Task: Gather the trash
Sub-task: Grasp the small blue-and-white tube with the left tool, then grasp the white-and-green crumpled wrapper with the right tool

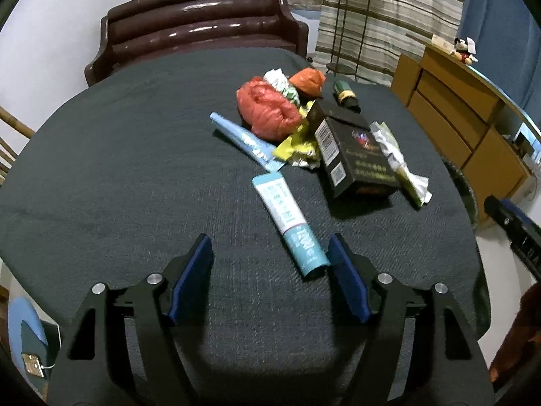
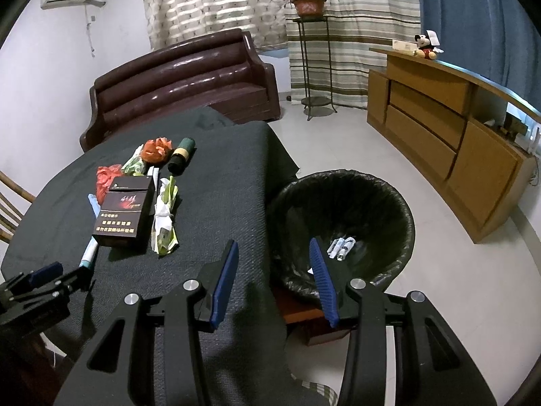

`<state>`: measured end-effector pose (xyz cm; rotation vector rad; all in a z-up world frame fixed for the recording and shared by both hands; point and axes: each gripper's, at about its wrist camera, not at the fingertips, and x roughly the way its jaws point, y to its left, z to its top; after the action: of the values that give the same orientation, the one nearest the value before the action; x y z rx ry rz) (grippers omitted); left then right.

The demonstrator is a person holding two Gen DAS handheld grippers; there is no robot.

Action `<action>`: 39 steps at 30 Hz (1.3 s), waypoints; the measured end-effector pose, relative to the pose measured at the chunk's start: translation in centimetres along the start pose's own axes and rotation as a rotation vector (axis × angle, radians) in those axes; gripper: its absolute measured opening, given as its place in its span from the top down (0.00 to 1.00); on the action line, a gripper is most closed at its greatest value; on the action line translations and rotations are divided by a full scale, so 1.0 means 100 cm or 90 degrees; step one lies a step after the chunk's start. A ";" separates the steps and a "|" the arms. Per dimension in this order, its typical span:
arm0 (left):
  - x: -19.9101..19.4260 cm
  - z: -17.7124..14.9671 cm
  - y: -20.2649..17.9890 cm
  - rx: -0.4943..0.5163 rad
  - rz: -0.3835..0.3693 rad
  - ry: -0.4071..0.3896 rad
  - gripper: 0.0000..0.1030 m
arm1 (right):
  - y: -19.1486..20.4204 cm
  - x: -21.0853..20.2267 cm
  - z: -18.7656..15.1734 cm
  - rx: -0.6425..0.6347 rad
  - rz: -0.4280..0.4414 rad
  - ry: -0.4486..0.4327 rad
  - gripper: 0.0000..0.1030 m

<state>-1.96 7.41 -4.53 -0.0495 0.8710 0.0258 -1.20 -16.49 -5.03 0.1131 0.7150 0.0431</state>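
The left gripper (image 1: 270,253) hangs with jaws spread and nothing clasped, low over a table draped in dark cloth (image 1: 118,169); the near end of a pale blue-and-white tube (image 1: 290,226) lies just inside its right-hand pad, whether touching it cannot be told. The right gripper (image 2: 274,264), jaws likewise parted and empty, is poised over the table's edge beside a bin lined with a black bag (image 2: 389,199), where a few small white scraps (image 2: 341,247) lie at the bottom. Beyond the tube, the remaining litter sits heaped on the cloth: a black carton (image 1: 351,155), a second blue tube (image 1: 243,142), a red plastic bag (image 1: 267,108), yellow wrappers (image 1: 297,149), a crumpled silver-green wrapper (image 1: 399,162), an orange wad (image 1: 307,81) and a dark green bottle (image 1: 345,93) on its side. A brown sofa (image 1: 203,23) stands behind the table.
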 end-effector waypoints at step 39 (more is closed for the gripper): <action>0.010 0.033 0.054 0.007 -0.041 -0.038 0.86 | 0.076 0.034 0.023 -0.073 0.060 0.054 0.57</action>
<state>0.98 12.98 -3.37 -0.0665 0.8091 -0.0380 2.86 -8.86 -4.59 0.0358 0.7898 0.1789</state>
